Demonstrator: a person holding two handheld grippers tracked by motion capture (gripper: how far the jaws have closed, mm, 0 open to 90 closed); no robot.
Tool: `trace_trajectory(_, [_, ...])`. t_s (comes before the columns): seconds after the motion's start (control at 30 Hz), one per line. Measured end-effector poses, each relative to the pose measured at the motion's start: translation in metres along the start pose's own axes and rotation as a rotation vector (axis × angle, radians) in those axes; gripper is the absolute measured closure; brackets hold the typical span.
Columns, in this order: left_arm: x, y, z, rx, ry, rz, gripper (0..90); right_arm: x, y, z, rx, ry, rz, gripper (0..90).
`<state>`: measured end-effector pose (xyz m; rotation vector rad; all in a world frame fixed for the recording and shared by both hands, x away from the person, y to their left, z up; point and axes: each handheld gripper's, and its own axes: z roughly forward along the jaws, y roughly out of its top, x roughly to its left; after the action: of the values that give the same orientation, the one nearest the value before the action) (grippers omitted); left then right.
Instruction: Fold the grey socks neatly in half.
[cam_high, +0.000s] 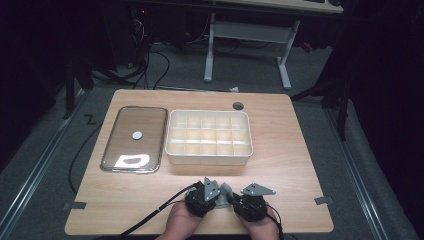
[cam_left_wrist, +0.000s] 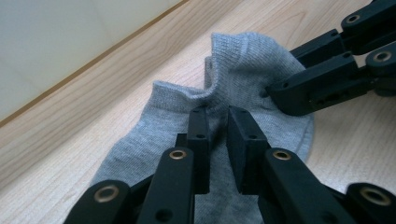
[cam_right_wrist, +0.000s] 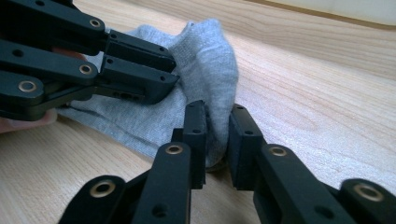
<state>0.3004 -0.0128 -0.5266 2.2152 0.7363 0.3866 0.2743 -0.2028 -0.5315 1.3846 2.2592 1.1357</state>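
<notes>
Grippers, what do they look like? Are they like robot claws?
A bit! The left gripper and right gripper are black, each with two flat, blocky jaws on jointed bars with brass-coloured rivets. Each carries a grey three-cornered plate on top. A black cable trails from the left one across the table. The forearms that show are bare, no sleeves.

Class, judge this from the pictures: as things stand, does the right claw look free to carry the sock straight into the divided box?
Probably not yet. The right claw pinches the sock, but the left claw grips it too. The table between the sock and the box is bare, so only that second grip hinders it.
</notes>
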Motion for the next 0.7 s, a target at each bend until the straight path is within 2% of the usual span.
trace_trajectory(0.17, [-0.002, -0.001, 0.001, -0.008, 0.018, 0.017, 79.9, 0.0, 0.0, -0.007, -0.026, 0.031, 0.024, 82.8])
trace_trajectory(0.33, [-0.004, -0.001, 0.002, -0.018, 0.018, 0.017, 80.0, 0.001, 0.005, -0.019, -0.102, 0.091, 0.049, 84.1])
trace_trajectory(0.4, [-0.006, 0.0, 0.003, -0.02, 0.017, 0.02, 79.9, 0.003, 0.007, -0.021, -0.13, 0.106, 0.045, 85.1])
trace_trajectory(0.53, [-0.011, 0.001, 0.005, -0.027, 0.031, 0.036, 79.9, 0.007, 0.009, -0.023, -0.153, 0.099, 0.025, 85.7])
trace_trajectory(0.6, [-0.01, 0.001, 0.005, -0.027, 0.033, 0.033, 79.7, 0.006, 0.008, -0.023, -0.152, 0.099, 0.035, 85.8])
trace_trajectory(0.7, [-0.008, 0.003, 0.001, -0.03, 0.015, 0.021, 75.1, 0.003, 0.007, -0.023, -0.152, 0.091, 0.034, 85.8])
